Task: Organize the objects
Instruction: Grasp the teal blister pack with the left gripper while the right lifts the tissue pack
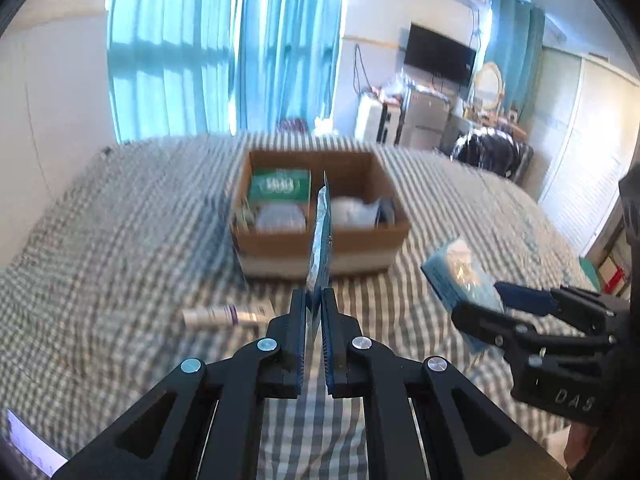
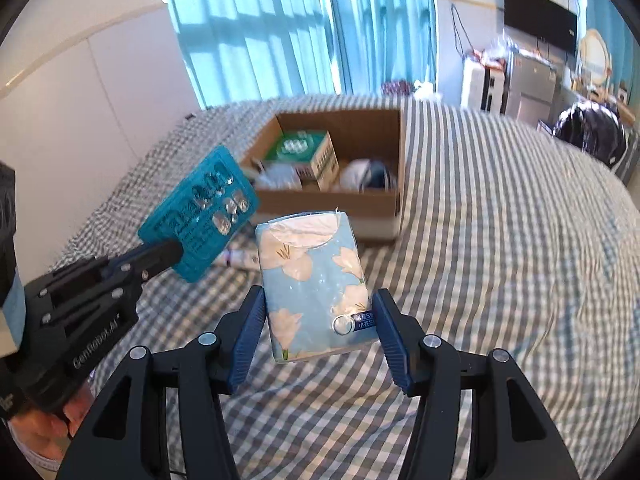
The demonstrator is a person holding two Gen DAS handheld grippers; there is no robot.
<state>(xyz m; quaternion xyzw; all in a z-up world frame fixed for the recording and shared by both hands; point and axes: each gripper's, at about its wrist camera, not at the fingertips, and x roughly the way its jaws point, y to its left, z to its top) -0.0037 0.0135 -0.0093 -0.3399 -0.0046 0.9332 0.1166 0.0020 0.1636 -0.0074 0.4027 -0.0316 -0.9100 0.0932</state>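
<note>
1. Holding two things at once: the left gripper [image 1: 315, 308] is clamped edge-on upon a teal blister card [image 2: 200, 212], and the right gripper [image 2: 320, 320] has its blue pads pressed on both sides of a soft tissue pack [image 2: 316, 280] printed with pale flowers. Both are raised clear of the striped bedspread [image 2: 500, 240].
2. Judging the blister card: thin, light and fairly stiff, but it would bend if squeezed across its face. The grip sits at its near end, so the far end hangs free and may wobble; the foil looks slick.
3. Judging the tissue pack: very light and squashy, in glossy film that could slide. The pads take it low down at its near end, where the pack appears slightly pinched; a hold nearer its middle would likely be steadier.
4. Lying ahead on the bed, the cardboard box [image 2: 384, 200] is open, with a green-topped carton [image 2: 308, 148] at its far left and white bundles beside it. Free room seems to be at the far right.
5. Resting on the bedspread between the grippers and the box is a white tube [image 1: 224, 315], not yet collected.
</note>
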